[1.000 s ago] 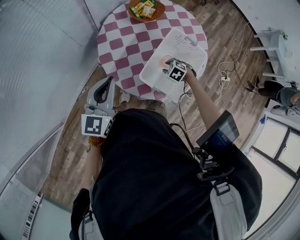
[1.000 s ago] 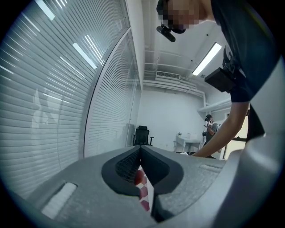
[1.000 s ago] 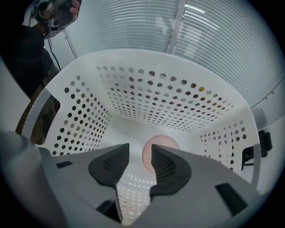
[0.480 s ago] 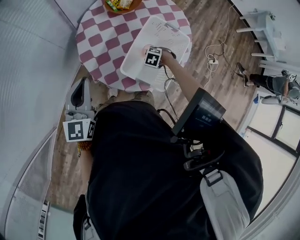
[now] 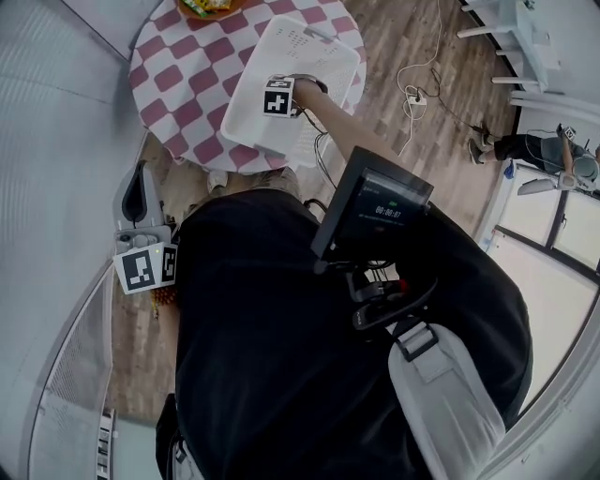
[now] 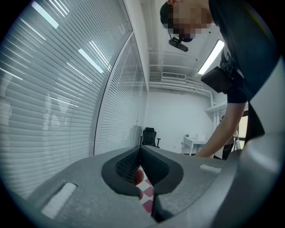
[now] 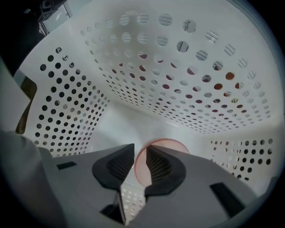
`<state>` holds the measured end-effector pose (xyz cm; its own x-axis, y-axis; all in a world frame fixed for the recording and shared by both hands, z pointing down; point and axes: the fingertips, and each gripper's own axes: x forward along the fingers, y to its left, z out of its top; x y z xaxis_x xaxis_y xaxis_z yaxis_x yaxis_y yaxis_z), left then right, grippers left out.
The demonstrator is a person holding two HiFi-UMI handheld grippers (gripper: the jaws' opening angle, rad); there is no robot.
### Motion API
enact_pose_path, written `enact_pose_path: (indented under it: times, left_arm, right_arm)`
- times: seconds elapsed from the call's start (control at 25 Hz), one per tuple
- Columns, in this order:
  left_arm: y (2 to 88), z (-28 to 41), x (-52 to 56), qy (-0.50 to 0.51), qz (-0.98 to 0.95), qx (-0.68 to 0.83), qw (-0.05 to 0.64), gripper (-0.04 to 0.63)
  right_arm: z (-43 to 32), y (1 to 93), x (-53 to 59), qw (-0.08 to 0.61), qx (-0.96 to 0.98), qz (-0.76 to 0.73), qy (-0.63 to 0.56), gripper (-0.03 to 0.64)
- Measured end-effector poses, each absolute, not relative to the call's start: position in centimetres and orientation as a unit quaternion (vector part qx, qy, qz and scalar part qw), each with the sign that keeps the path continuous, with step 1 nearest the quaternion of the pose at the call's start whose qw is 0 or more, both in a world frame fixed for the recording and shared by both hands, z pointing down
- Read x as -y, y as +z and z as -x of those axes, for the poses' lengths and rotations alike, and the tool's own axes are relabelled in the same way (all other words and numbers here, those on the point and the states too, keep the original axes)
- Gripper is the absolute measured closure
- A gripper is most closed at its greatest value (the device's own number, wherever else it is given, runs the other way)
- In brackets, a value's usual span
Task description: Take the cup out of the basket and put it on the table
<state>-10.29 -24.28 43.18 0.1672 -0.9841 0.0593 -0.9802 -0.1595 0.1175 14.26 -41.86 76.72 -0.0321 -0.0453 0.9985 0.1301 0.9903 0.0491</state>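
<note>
A white perforated basket (image 5: 319, 42) stands on the round table with the pink-checked cloth (image 5: 173, 80). My right gripper (image 7: 140, 151) reaches down inside the basket (image 7: 147, 80); in the head view only its marker cube (image 5: 277, 98) shows. A pink cup (image 7: 139, 169) stands on the basket floor under it. One jaw is inside the cup and the other outside, with the cup's wall in the narrow gap. The jaws are closing, and a sliver of space still shows. My left gripper (image 5: 142, 171) hangs by my left side, shut and empty, with its tips (image 6: 141, 150) touching.
A bowl of snack packets (image 5: 206, 7) sits at the table's far edge. A slatted glass wall (image 5: 56, 141) runs close on the left. On the wooden floor to the right lie a power strip and cables (image 5: 414, 94). A screen (image 5: 375, 208) hangs at my chest.
The right gripper has sunk deeper into the basket, and the pink cup seen beside its cube a second ago is now hidden under it. The left gripper stays at my side.
</note>
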Motion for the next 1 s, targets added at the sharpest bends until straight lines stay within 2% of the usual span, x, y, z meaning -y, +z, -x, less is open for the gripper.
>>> enact_pose_path:
  times: [0.28,0.52,1.0]
  left_arm:
    - [43.2,10.4,23.8,-0.018,-0.757,0.650,0.067,0.591]
    - [43.4,10.2,23.6,-0.023,-0.759,0.647,0.072,0.591]
    - [43.4,10.2,23.4,-0.021,-0.760,0.646,0.077,0.591]
  right_arm:
    - [-14.8,77.1,41.4,0.705,0.707,0.036,-0.053,0.532]
    - [-14.7,77.4,41.5,0.706,0.705,0.025,-0.051,0.581]
    - [-15.1,77.8,41.5,0.712,0.700,0.023,-0.039,0.586]
